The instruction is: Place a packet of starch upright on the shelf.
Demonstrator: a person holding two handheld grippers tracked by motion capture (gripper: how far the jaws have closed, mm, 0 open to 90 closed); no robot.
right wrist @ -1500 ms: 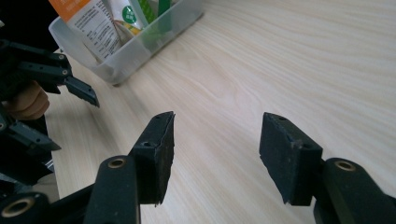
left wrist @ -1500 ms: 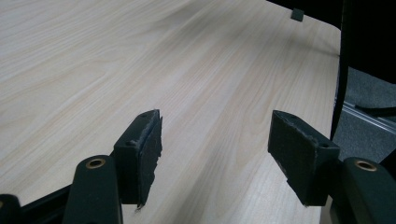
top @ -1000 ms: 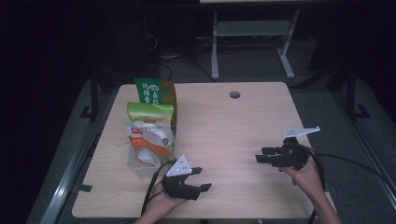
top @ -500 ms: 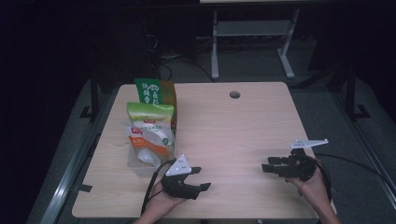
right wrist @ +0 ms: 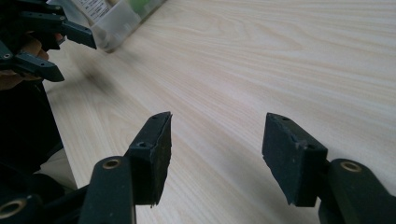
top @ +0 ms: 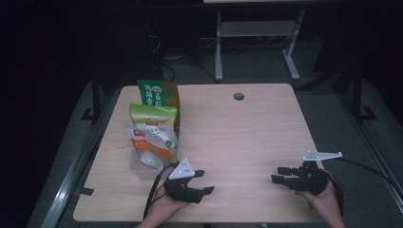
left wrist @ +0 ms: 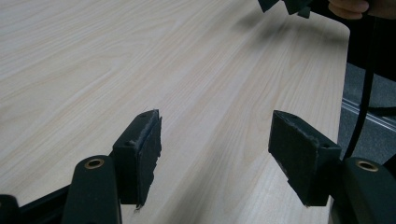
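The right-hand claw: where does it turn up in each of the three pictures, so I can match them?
High view: the right gripper sits low at right, near the table's front edge.
Left gripper view: top right corner, far across the table.
Right gripper view: its own jaws rise from the bottom; they have just been opening, nothing between them.
Shared landmark: the pale wooden table beneath it.

Bare surface (top: pixel 247 137) lies open across the middle and right — snack bags (top: pixel 153 135) in a clear tub (top: pixel 142 168) block the left.
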